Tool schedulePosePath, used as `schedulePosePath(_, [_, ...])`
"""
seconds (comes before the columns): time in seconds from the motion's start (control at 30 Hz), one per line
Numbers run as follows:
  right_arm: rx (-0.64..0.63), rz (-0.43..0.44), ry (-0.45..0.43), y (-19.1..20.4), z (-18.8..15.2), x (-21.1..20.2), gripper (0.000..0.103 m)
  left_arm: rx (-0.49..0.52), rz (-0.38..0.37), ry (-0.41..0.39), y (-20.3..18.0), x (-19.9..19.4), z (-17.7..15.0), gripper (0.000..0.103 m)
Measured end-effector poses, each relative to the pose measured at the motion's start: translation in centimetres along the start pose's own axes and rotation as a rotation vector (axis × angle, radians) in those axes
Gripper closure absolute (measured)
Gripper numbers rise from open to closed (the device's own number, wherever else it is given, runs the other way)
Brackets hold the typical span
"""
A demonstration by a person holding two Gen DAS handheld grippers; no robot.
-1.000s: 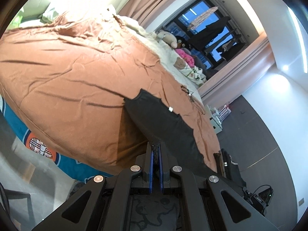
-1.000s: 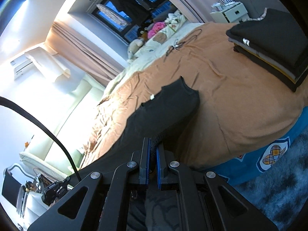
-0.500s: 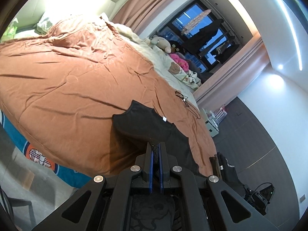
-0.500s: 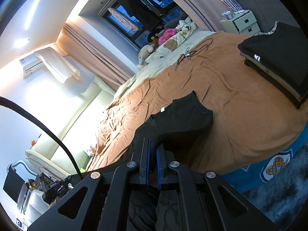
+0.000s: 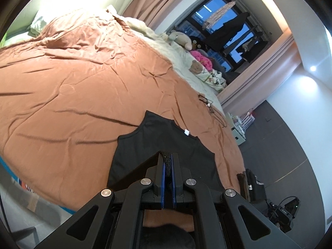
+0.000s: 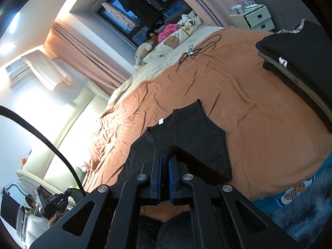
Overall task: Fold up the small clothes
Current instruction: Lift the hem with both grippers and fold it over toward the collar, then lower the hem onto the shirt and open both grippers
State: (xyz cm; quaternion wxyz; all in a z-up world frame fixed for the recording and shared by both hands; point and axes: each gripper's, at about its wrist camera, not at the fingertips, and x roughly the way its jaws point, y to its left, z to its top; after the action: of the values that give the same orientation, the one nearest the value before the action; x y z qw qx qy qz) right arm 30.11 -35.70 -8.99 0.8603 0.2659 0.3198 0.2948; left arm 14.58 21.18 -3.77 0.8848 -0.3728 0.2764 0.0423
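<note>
A small black sleeveless top [image 5: 166, 141] lies with its neck end and white label on the orange bedspread [image 5: 72, 87]; it also shows in the right wrist view [image 6: 186, 137]. My left gripper [image 5: 167, 157] is shut on one corner of the top's near hem. My right gripper [image 6: 165, 155] is shut on the other hem corner. Both hold the hem a little above the bed, near its front edge.
A stack of folded dark clothes [image 6: 296, 58] sits on the bed to the right. A black cable [image 6: 197, 49] lies farther back. Stuffed toys [image 5: 182, 38] and a cream blanket are at the far side. A white nightstand [image 6: 253, 18] stands beyond the bed.
Both grippers have carried the top's hem forward and lowered it, so the top now lies spread much flatter on the bedspread.
</note>
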Motion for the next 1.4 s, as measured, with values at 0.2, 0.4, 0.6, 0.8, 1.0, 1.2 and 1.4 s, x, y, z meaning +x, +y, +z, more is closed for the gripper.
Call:
schedulePosePath(0.2, [0.003,-0.029,0.043,0.2,2.1,4.3,0.101,-0.011,0.048,0.042,0.8,4.5,1.7,0.099])
schedulePosePath(0.4, [0.023,-0.060,0.089,-0.3,4.1,8.5,0.101,-0.015,0.095,0.089,1.6,8.9,2.9,0.099])
schedulePosePath(0.6, [0.040,-0.095,0.138,-1.4,6.1,12.7,0.101,-0.025,0.148,0.131,2.8,13.1,3.7,0.099])
schedulePosePath(0.8, [0.049,-0.139,0.181,-2.8,7.1,15.7,0.101,-0.031,0.189,0.170,4.1,17.1,4.5,0.099])
schedulePosePath(1.0, [0.052,-0.191,0.213,-3.6,7.8,18.0,0.101,-0.043,0.220,0.191,5.3,20.6,5.3,0.098])
schedulePosePath(1.2, [0.014,-0.281,0.253,-2.9,8.2,19.5,0.086,-0.030,0.287,0.232,5.9,22.6,5.8,0.089])
schedulePosePath(1.4, [-0.104,-0.299,0.219,-0.1,7.9,17.2,0.039,0.112,0.339,0.222,4.7,21.1,5.3,0.046])
